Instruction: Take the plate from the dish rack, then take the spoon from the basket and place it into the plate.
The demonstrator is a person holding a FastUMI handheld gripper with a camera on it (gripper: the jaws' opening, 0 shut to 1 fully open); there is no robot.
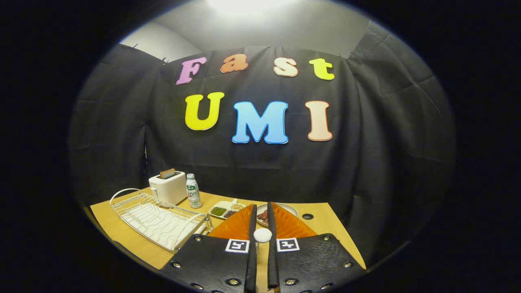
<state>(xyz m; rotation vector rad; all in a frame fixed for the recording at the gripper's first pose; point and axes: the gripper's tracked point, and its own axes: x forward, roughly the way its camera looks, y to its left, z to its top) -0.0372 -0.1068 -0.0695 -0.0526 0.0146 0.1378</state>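
Observation:
My gripper (262, 208) is held above the wooden table (122, 232), its fingers close together and shut on a white spoon (262, 235). Only a small round white part of the spoon shows in the narrow gap between them. Just beyond the fingertips lies a pale plate (290, 209) with something dark red on it, largely hidden by the fingers. To the left of the fingers a white wire dish rack (158, 219) sits on the table with no plate in its slots.
Behind the rack stand a white toaster (167, 188) with a slice of toast and a small bottle (193, 191). A divided white dish (226, 209) of beans lies just left of the fingertips. A round hole (307, 216) marks the tabletop's right side.

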